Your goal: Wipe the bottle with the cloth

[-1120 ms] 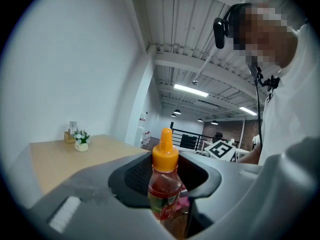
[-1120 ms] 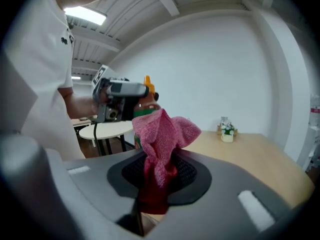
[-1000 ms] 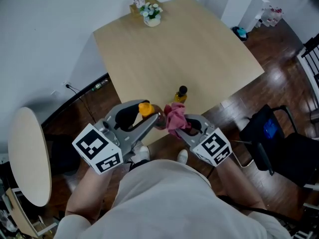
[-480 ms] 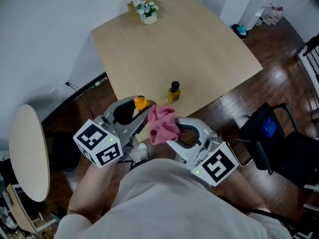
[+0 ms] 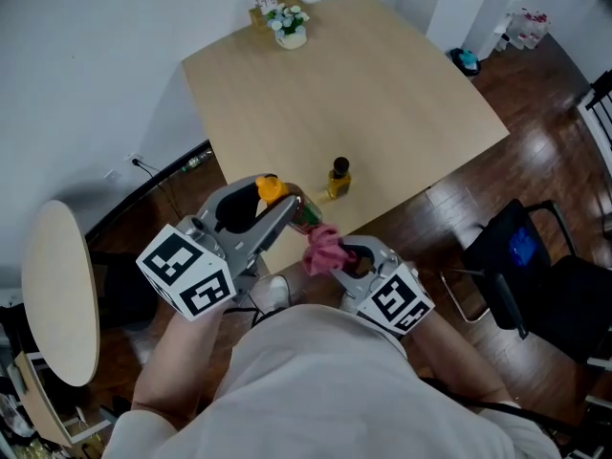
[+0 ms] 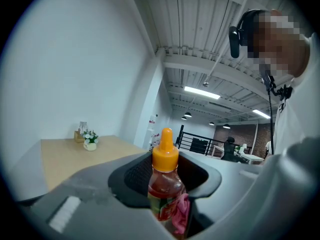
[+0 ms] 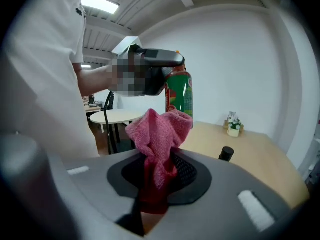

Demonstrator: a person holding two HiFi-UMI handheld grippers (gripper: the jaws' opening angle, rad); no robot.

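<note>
My left gripper [image 5: 284,210] is shut on a clear bottle [image 6: 165,189] with an orange cap [image 5: 270,188] and a red and green label, held in the air in front of the table's near edge. My right gripper [image 5: 337,253] is shut on a bunched pink cloth [image 5: 324,248]. The cloth touches the lower part of the bottle [image 7: 179,93], and a fold of it [image 6: 181,210] shows against the label. In the right gripper view the cloth [image 7: 159,143] stands up between the jaws.
A small dark-capped bottle of yellow liquid [image 5: 338,178] stands near the front edge of the wooden table [image 5: 382,94]. A white flower pot [image 5: 291,23] sits at the far edge. A round side table [image 5: 55,304] is at the left, a black chair [image 5: 535,275] at the right.
The right gripper drew back with the cloth half a second ago, then came forward again; the cloth is back against the bottle. The left gripper has hardly moved.
</note>
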